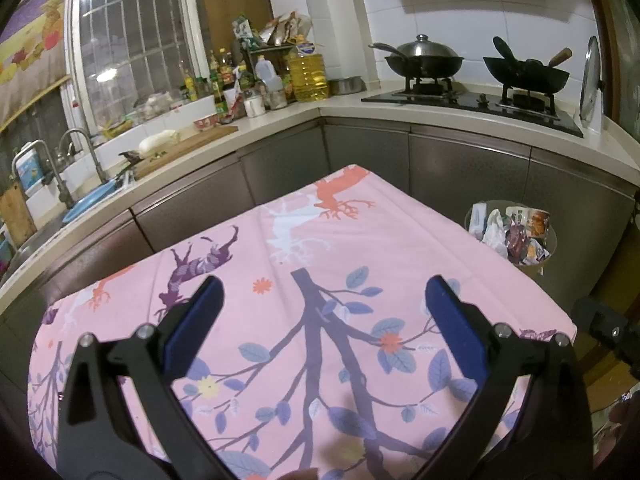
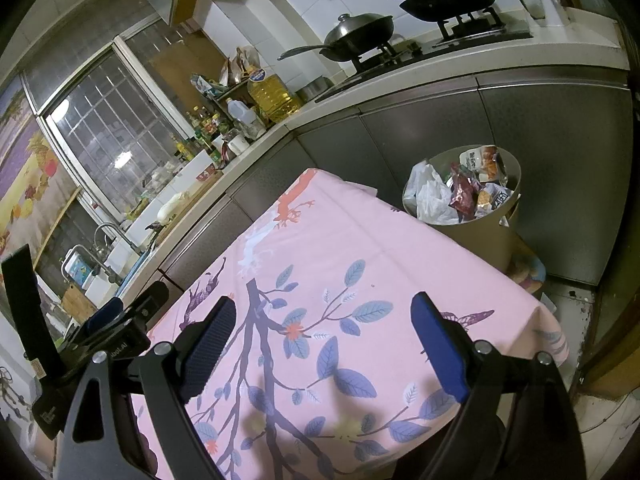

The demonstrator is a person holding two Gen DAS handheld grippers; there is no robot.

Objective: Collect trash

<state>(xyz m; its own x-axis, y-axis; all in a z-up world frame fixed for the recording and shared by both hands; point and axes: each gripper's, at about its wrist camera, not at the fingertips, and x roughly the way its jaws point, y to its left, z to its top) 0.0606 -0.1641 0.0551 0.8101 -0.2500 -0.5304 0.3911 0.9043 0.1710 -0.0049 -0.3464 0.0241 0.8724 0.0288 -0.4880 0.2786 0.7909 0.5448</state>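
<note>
A round bin [image 2: 480, 232] stands on the floor beyond the table's far right corner, filled with snack wrappers [image 2: 464, 188] and white plastic bags. It also shows in the left wrist view [image 1: 548, 240]. My left gripper [image 1: 324, 288] is open and empty above the pink flowered tablecloth [image 1: 320, 240]. My right gripper [image 2: 324, 308] is open and empty above the same cloth [image 2: 360, 240]. The left gripper's body shows at the left in the right wrist view [image 2: 120, 328]. I see no loose trash on the cloth.
An L-shaped kitchen counter [image 1: 344, 102] runs behind the table, with bottles, an oil jug [image 1: 308, 72], a cutting board and a sink [image 1: 80, 204] at left. A gas stove [image 1: 472, 100] carries two woks. Grey cabinet doors [image 2: 440, 128] stand behind the bin.
</note>
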